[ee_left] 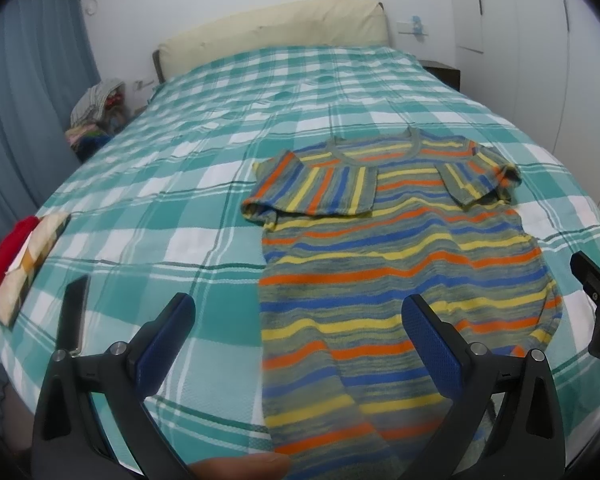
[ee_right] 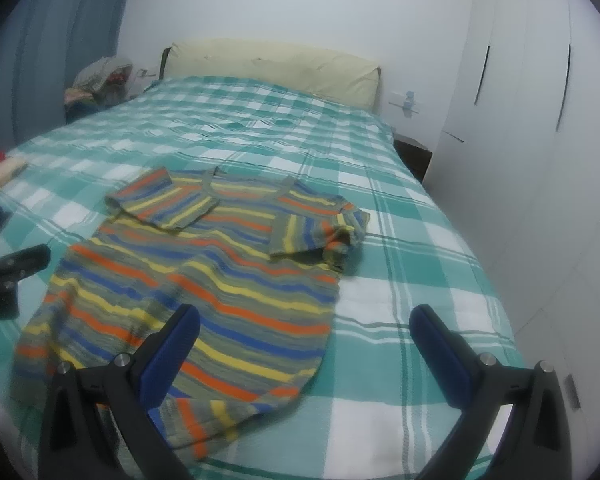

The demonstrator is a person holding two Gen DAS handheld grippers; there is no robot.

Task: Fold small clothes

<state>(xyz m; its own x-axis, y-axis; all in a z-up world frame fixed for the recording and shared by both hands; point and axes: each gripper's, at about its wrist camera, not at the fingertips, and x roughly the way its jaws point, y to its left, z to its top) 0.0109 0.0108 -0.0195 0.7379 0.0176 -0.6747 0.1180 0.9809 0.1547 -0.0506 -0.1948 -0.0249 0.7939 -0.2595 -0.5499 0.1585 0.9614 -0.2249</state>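
A striped shirt in orange, blue, yellow and grey lies flat on the green checked bed cover, collar away from me, both short sleeves folded in over the chest. My left gripper hangs open above the shirt's lower left edge, nothing between its blue pads. In the right wrist view the same shirt spreads to the left, and my right gripper is open over its lower right edge, empty. The right gripper's black body shows at the left view's right edge.
A folded stack with a red piece on top sits at the bed's left edge, a dark phone beside it. A cream headboard is at the far end, a clothes pile left of it, and white wardrobes to the right.
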